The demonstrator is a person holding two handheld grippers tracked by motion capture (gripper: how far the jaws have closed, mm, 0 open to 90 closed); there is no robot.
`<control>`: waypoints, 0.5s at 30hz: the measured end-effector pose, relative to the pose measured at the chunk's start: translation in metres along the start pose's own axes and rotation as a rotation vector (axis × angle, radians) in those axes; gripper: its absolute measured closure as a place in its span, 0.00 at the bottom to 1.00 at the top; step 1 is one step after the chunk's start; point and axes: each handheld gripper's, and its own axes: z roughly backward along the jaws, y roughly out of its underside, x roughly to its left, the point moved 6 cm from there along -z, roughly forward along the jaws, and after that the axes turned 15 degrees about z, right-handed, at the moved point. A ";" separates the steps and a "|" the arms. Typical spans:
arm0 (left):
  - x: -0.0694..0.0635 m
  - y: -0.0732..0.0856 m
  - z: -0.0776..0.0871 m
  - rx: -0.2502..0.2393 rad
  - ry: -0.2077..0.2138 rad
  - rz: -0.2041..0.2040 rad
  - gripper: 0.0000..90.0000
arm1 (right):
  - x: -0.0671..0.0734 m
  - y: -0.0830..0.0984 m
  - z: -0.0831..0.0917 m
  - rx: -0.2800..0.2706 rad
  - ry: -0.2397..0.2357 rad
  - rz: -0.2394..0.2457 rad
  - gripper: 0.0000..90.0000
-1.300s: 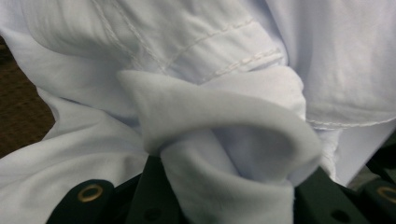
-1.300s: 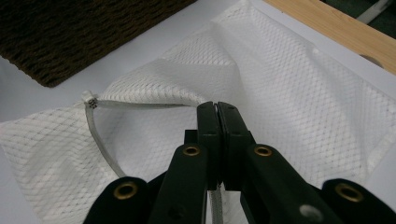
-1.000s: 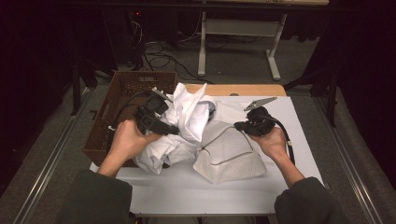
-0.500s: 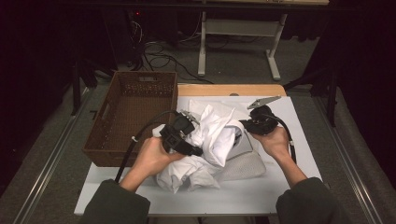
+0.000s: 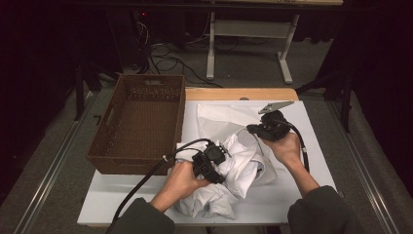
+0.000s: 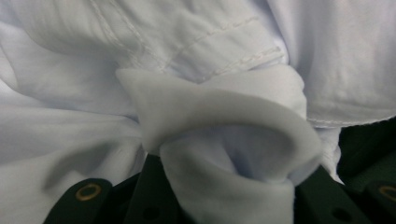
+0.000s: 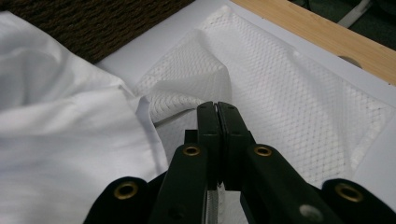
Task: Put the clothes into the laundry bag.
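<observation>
White garment (image 6: 219, 121) in left tongs (image 5: 213, 163), no legible writing.

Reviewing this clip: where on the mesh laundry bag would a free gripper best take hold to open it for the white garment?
Probably the mesh bag's raised rim fold beside the spot the right gripper pinches, coming from the basket side. That edge stands off the white mat, while the rest lies flat. The left gripper holds the garment.

A basket (image 5: 139, 122) sits on the table's (image 5: 311, 126) left side. Right of it lies a mesh bag (image 5: 219, 117), with a bunched garment (image 5: 238, 165) in front of it.
</observation>
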 end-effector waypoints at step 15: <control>0.037 -0.023 -0.033 -0.050 -0.102 0.198 0.77 | 0.022 -0.008 0.003 -0.010 -0.034 0.065 1.00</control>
